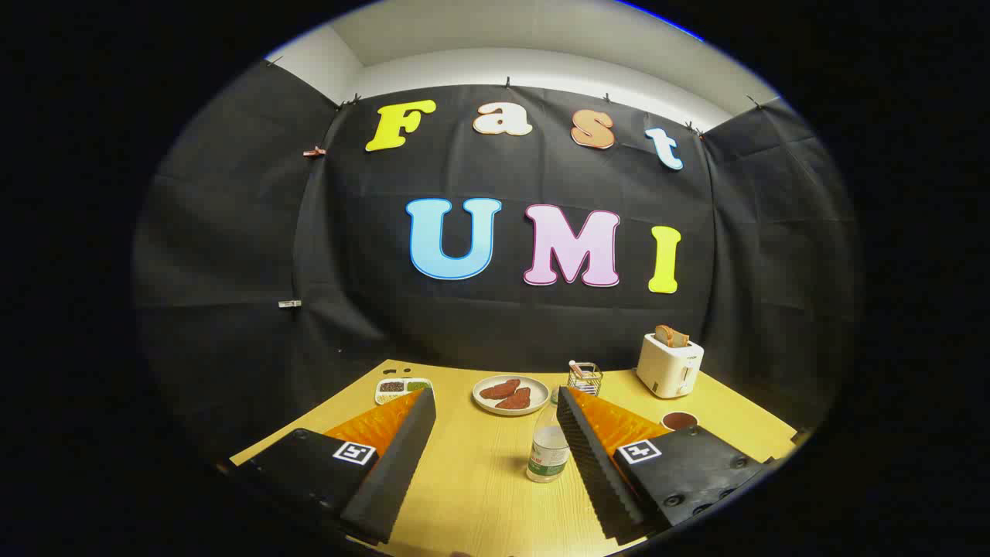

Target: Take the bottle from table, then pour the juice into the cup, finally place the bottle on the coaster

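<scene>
Two fingers of my gripper point(495, 402) are spread, nothing held, the bottle point(548, 452) between them hard by the right one, so advancing toward 12 could topple it.

Bottle point(547, 456): right side partly behind the right finger point(595, 456) of the tongs point(495, 402), which stand spread wide; label too small to make out. Cup point(680, 421): lower part hidden behind the same finger, dark inside, contents unclear. Wire basket point(585, 377): contents too small to identify. Divided tray point(403, 388): near corner covered by the left finger; fillings too small to name. Tabletop point(479, 495): near edge cut off
</scene>
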The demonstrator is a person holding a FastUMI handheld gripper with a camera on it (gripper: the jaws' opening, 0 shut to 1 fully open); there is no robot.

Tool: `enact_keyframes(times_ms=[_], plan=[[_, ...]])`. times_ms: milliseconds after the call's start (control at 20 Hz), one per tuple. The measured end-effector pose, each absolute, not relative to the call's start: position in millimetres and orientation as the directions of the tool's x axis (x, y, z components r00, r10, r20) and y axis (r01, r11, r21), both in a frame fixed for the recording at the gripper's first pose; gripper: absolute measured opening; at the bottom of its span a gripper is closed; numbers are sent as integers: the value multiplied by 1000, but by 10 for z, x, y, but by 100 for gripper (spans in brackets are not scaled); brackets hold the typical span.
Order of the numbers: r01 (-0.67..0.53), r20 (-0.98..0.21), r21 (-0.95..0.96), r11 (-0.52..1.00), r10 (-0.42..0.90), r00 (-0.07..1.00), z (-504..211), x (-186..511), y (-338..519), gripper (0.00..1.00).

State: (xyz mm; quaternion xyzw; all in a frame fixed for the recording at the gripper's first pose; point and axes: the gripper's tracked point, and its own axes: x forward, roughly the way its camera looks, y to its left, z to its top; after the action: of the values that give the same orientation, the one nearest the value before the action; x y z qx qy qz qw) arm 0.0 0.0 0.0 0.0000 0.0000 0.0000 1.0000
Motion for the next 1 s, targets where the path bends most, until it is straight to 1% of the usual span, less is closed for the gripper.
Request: enact_keyframes(times_ms=[300,700,1000], plan=[[36,-34,6,999,-36,999,-204,81,-134,97],[56,-48,-22,998,-57,997,-319,200,-309,97],[84,-68,-5,996,-84,994,-468,306,-425,97]])
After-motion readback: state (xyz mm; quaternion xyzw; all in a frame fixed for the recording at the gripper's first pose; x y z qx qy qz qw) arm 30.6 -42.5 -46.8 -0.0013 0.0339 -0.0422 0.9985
